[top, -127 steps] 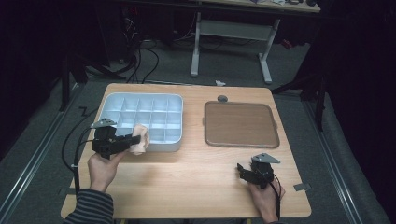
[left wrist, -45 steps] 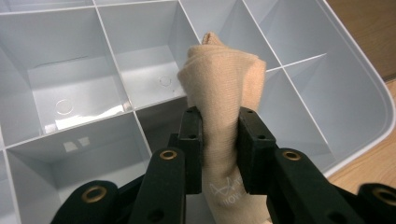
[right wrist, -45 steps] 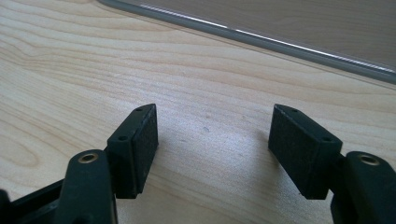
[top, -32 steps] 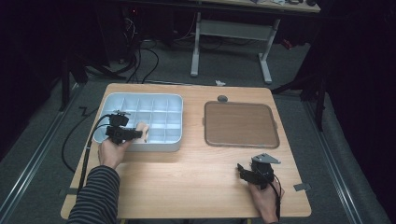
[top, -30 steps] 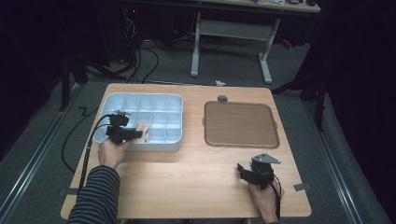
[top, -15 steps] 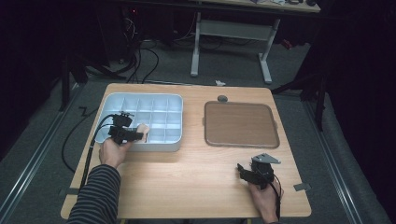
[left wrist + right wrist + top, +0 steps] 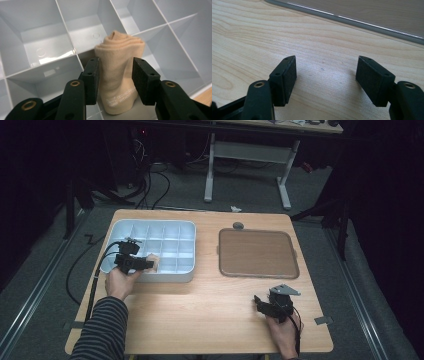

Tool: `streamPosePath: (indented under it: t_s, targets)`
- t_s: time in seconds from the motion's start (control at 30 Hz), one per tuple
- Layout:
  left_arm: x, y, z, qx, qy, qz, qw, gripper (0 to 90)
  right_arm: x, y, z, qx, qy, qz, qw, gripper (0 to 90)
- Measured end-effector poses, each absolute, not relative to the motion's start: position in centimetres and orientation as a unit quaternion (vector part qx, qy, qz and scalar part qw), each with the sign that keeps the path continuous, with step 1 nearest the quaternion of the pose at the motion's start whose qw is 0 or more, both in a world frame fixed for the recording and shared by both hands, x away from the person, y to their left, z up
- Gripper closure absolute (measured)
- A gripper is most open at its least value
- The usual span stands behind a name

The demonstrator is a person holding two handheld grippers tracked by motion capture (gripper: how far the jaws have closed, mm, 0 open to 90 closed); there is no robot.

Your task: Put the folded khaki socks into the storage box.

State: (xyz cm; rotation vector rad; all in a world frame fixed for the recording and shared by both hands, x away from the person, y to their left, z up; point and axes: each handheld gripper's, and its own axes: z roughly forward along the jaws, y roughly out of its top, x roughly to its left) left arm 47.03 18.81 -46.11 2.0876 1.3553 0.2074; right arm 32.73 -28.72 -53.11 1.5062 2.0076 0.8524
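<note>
Beige cloth roll (image 7: 119, 75) standing in grey divided tray (image 7: 185, 251), left gripper (image 7: 115, 77) just letting go.

Near right: right gripper (image 7: 325, 77) low over the bare wood table (image 7: 200, 310), jaws well apart, nothing between them. Near left: striped sleeve (image 7: 100, 330), hand reaching to the tray's near edge; left gripper's jaws have just been opening, pads flanking the roll with slight gaps, no grip. Roll is upright in a near-row compartment, soft, wound in layers, small printed text low on its side. Farther right, a brown mat (image 7: 257, 252).
</note>
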Motion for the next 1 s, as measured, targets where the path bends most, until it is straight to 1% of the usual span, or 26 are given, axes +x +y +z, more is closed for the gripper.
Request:
streamPosePath:
  t_s: [0.2,0.3,0.37,0.47,0.63,0.83,1.0]
  targets:
    - [47.0,18.8,-45.4,0.784,0.515,0.103,0.332,59.2,32.7,-28.7,-53.1,0.551,0.735,0.312,0.243,33.1]
    - [47.1,18.8,-45.2,0.772,0.520,0.109,0.350,62.4,32.7,-28.7,-53.1,0.551,0.735,0.312,0.243,33.1]
    - [47.3,18.7,-45.4,0.769,0.522,0.108,0.352,66.2,32.7,-28.7,-53.1,0.551,0.735,0.312,0.243,33.1]
    - [47.5,18.5,-45.9,0.773,0.526,0.108,0.339,72.1,32.7,-28.7,-53.1,0.551,0.735,0.312,0.243,33.1]
    - [47.6,18.4,-46.2,0.779,0.526,0.111,0.322,78.1,32.7,-28.7,-53.1,0.550,0.735,0.312,0.243,33.1]
    - [47.6,18.2,-46.5,0.789,0.522,0.114,0.303,82.5,32.7,-28.7,-53.1,0.550,0.735,0.312,0.243,33.1]
    - [47.7,17.8,-47.0,0.798,0.520,0.113,0.284,84.4,32.7,-28.7,-53.1,0.550,0.735,0.312,0.243,33.1]
